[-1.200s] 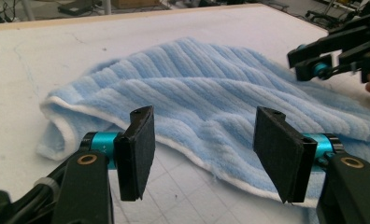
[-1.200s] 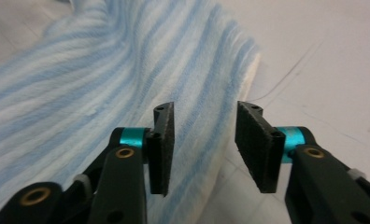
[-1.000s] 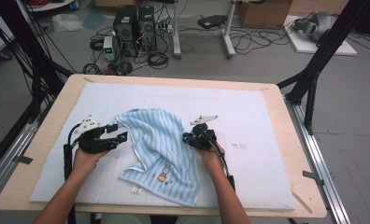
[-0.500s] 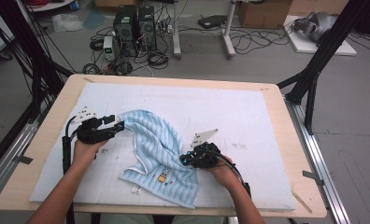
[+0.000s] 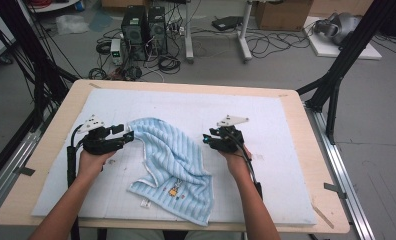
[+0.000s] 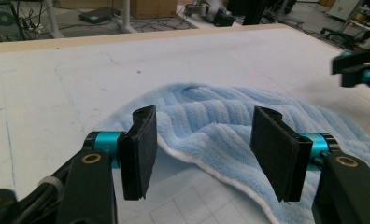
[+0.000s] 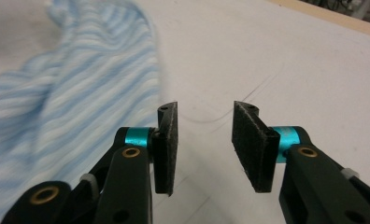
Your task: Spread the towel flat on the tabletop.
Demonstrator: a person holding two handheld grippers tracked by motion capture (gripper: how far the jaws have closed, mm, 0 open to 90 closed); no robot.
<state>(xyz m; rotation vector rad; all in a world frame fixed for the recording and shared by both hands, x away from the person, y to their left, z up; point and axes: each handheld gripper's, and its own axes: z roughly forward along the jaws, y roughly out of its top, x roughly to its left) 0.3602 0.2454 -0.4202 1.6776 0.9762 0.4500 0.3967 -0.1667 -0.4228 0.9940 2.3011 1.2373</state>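
Both sets of jaws stand spread, the right gripper (image 5: 207, 141) having just been opening with nothing between; bring the left gripper (image 5: 129, 135) onto the rumpled light-blue striped terry towel (image 5: 173, 167) by its white hem and pinch fully before pulling

- A wooden table (image 5: 313, 150) stands in the middle of the room, and its rim is light brown.
- A pale blue-white mat (image 5: 266, 120) covers most of the table top.
- The floor (image 5: 386, 125) is grey and smooth.
- 2 dark computer towers (image 5: 145, 27) stand on the floor behind the table.
- Many black cables (image 5: 271, 45) lie in loops on the floor near them.
- White stand legs (image 5: 243, 37) rise from the floor behind the table.
- A cardboard box (image 5: 281, 12) sits at the back.
- Black metal bars (image 5: 343, 65) lean up at both sides of the table.
- Silver rails (image 5: 343, 175) run along the floor beside the table.
- The light is soft and even.
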